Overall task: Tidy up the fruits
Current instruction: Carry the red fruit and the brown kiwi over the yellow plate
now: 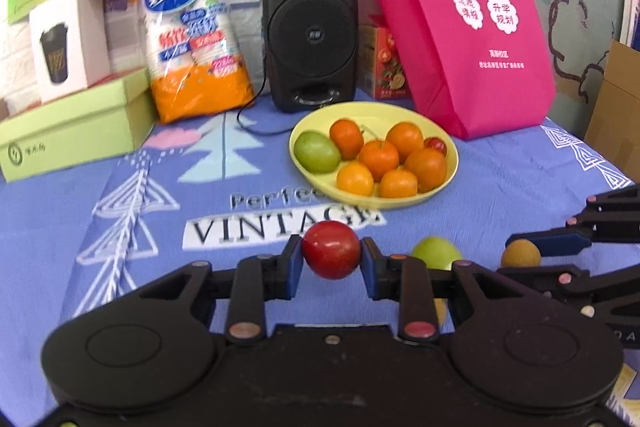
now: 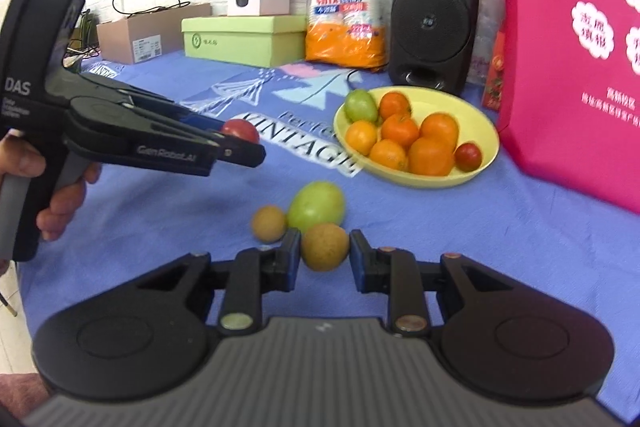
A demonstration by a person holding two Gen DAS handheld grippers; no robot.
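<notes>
My left gripper [image 1: 331, 255] is shut on a red fruit [image 1: 331, 249] and holds it above the blue cloth, short of the yellow plate [image 1: 450, 171]. The plate holds several oranges, a green fruit [image 1: 317, 151] and a small red fruit [image 1: 436, 145]. My right gripper [image 2: 324, 253] has a brown round fruit [image 2: 324, 246] between its fingers; the pads sit right at its sides and it rests on the cloth. A second brown fruit [image 2: 269, 223] and a green fruit [image 2: 317, 207] lie just beyond it. The left gripper with the red fruit [image 2: 241, 131] shows at left in the right wrist view.
A black speaker [image 1: 310, 27] with a cable, an orange bag of paper cups [image 1: 192, 39], green boxes [image 1: 72, 131] and a pink bag [image 1: 452, 19] stand behind the plate [image 2: 486, 159]. A cardboard box [image 2: 136, 35] sits at the far left.
</notes>
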